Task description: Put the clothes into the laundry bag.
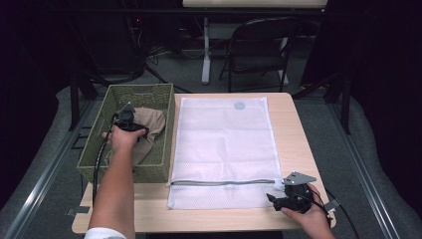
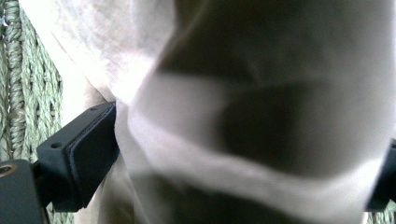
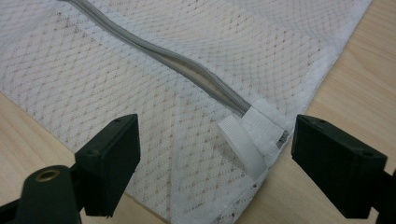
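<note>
Left tool (image 1: 130, 121) reaching into green woven basket (image 1: 164, 102), jaws apart around beige crumpled cloth (image 2: 261, 107), not clamping yet. Right tool (image 3: 215, 154) hovering, jaws apart, straddling zipper end (image 3: 254, 126) of white mesh laundry bag (image 1: 224, 144) on surface. Next, probably: closing on cloth, lifting toward bag.

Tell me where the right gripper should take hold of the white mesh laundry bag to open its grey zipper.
Probably grip the small white fabric tab at the grey zipper's end, near the white mesh laundry bag's right edge. It sticks out from the flat mesh, giving the jaws something to pinch. Come from the near right corner, where the open right gripper already straddles it.
</note>
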Motion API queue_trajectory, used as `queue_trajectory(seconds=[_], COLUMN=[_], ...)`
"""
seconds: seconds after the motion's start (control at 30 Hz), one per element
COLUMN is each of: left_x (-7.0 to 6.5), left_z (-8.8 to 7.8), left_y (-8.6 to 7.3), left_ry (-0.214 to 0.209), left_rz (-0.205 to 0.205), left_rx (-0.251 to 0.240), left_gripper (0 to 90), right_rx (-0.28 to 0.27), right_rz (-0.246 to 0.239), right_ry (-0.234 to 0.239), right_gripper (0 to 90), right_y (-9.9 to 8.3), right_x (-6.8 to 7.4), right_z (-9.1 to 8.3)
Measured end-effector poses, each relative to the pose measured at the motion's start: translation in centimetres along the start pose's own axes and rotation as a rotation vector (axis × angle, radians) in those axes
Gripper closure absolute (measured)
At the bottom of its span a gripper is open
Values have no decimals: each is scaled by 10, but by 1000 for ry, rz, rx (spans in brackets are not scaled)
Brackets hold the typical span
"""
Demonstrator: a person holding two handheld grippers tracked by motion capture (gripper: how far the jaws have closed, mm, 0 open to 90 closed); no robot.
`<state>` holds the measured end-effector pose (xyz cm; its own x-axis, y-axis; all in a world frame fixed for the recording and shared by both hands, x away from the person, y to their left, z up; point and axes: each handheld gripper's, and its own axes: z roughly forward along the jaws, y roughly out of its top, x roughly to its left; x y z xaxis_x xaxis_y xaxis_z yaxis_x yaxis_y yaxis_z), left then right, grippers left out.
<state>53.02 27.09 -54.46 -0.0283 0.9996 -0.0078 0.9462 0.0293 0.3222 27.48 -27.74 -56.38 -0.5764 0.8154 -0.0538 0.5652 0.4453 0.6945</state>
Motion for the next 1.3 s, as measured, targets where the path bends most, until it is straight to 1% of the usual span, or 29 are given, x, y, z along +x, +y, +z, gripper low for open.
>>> queue_trajectory(seconds=[0.1, 0.17, 0.2, 0.23, 0.27, 0.4, 0.57, 0.6, 0.67, 0.77, 0.9, 0.93, 0.97, 1.0, 1.03, 1.13, 1.2, 1.3], left_x=[1, 1, 3, 4, 5, 6, 5, 4, 3, 2, 3, 3, 3, 4, 5, 5, 6, 6], left_z=[0, -2, -4, -5, -6, -9, -10, -12, -13, -14, -17, -18, -18, -20, -22, -24, -28, -31], left_y=[0, -1, -1, -2, -2, -2, -2, -2, -1, -1, -1, -1, -1, 0, 0, 0, 0, 0], left_ry=[1, 2, 3, 0, -3, 2, 7, 12, 13, 10, 4, -7, -7, -16, -27, -35, -49, -53], left_rz=[8, 15, 7, 1, -11, -5, -3, 8, 14, 9, 18, 10, 10, 7, 3, 5, -1, -1], left_rx=[-6, -11, -30, -31, -42, -45, -51, -49, -55, -60, -57, -62, -62, -55, -59, -61, -77, -85], left_gripper=[73, 129, 171, 200, 220, 314, 396, 414, 449, 470, 504, 513, 518, 522, 525, 529, 532, 532], right_rx=[-3, 0, 1, 0, 6, 3, 4, 3, 6, 9, 5, 2, 2, 0, -1, -3, -1, -2], right_rz=[3, 1, 1, 2, -3, -5, -7, -9, -17, -19, -20, -18, -18, -19, -19, -18, -22, -21], right_ry=[5, 2, 2, 5, 4, 6, 12, 12, 10, 8, 7, 12, 12, 13, 10, 12, 14, 20], right_gripper=[151, 153, 154, 154, 154, 157, 161, 161, 161, 161, 162, 162, 162, 162, 162, 162, 162, 162], right_y=[0, 0, 0, 0, 0, 0, 0, 0, 0, 1, 1, 1, 1, 1, 1, 1, 1, 1], right_x=[0, 0, 0, 1, 0, 1, 1, 1, 1, 1, 2, 1, 1, 1, 2, 2, 2, 2], right_z=[0, 0, 0, 0, 0, 1, 1, 1, 1, 2, 2, 2, 2, 2, 1, 1, 1, 1])
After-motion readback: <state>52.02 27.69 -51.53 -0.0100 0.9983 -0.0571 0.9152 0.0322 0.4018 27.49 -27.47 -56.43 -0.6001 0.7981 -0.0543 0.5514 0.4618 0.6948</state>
